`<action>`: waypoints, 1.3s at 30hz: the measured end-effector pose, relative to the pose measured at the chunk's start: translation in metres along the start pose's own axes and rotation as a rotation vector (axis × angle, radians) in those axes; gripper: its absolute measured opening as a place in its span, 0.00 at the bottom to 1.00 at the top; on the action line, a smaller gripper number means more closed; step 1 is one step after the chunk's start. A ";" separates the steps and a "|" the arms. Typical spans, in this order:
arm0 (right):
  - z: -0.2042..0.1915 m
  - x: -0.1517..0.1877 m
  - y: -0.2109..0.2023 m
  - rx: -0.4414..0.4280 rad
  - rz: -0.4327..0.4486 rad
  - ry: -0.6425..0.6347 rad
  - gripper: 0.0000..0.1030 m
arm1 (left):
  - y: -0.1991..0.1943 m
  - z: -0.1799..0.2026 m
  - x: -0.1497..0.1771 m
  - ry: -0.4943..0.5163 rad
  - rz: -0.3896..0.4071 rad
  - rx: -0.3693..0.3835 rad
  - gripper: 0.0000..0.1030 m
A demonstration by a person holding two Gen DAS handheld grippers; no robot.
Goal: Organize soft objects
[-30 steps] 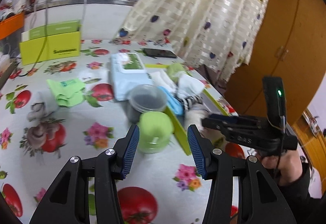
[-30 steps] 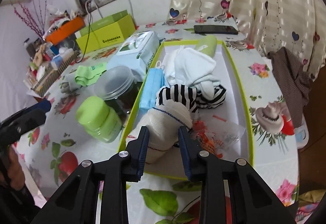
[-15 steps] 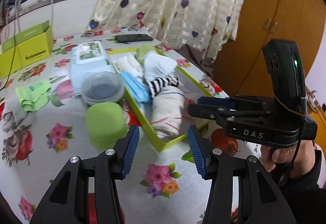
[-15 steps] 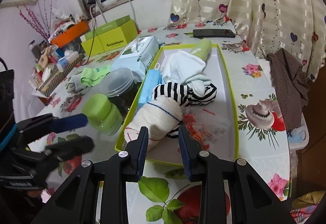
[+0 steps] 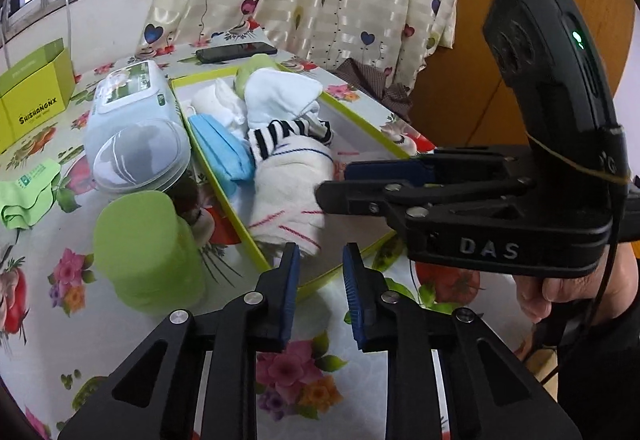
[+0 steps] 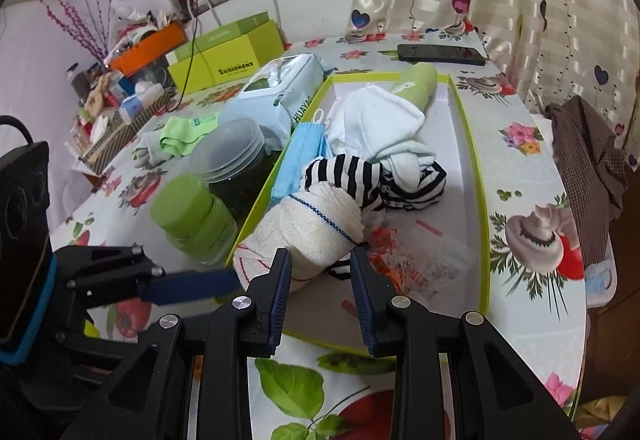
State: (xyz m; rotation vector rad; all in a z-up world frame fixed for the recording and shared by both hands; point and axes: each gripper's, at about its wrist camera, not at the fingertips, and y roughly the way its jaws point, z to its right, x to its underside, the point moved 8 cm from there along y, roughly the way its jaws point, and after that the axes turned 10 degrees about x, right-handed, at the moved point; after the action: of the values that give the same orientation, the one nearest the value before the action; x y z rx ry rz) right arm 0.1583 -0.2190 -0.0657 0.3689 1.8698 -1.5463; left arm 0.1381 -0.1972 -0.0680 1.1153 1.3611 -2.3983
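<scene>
Left wrist view low over table (image 5: 120,328), facing right, right wrist view facing ahead, both near, sharing tray (image 5: 362,119) (image 6: 476,175)

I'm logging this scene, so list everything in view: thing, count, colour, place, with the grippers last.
Tray: one, green-rimmed, white inside, mid-table.
Rolled cream towel: one, tray's near end.
Striped socks: black-white, tray middle.
White socks: behind the striped ones.
Blue face mask: one, along the tray's left wall.
Green roll: one, tray's far end.
Plastic packet: one, clear with orange print, tray floor.
Wipes pack: one, pale blue, left of tray.
Clear-lidded jar: one, beside tray.
Green-capped bottle: one, near jar.
Green cloth: one, further left.
Phone: one, black, far edge.
Green box: one, by window.
Left gripper: open, empty.
Right gripper: open, empty.
</scene>
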 end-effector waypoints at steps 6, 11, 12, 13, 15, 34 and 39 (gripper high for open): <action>0.005 -0.011 0.013 0.009 -0.002 0.003 0.28 | 0.001 -0.002 -0.001 -0.013 0.003 0.009 0.23; 0.012 -0.021 0.024 -0.003 -0.005 0.024 0.28 | 0.001 -0.002 0.000 -0.017 0.003 0.012 0.23; 0.012 -0.023 0.025 -0.009 -0.002 0.028 0.28 | 0.001 -0.002 0.000 -0.017 0.002 0.013 0.23; 0.013 -0.024 0.026 -0.016 0.000 0.033 0.28 | 0.001 -0.002 0.000 -0.019 0.002 0.015 0.23; 0.015 -0.024 0.024 -0.023 -0.001 0.050 0.30 | 0.000 -0.003 0.000 -0.022 -0.001 0.019 0.23; 0.043 -0.013 0.032 0.046 -0.031 0.111 0.31 | 0.000 -0.003 -0.001 -0.026 0.000 0.020 0.23; 0.041 -0.026 0.042 0.051 -0.020 0.095 0.31 | 0.000 -0.005 -0.002 -0.029 0.004 0.024 0.23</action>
State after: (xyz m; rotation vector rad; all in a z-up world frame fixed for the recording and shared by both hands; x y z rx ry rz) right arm 0.2155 -0.2421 -0.0839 0.4558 1.9138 -1.6179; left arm 0.1418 -0.1939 -0.0683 1.0840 1.3237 -2.4246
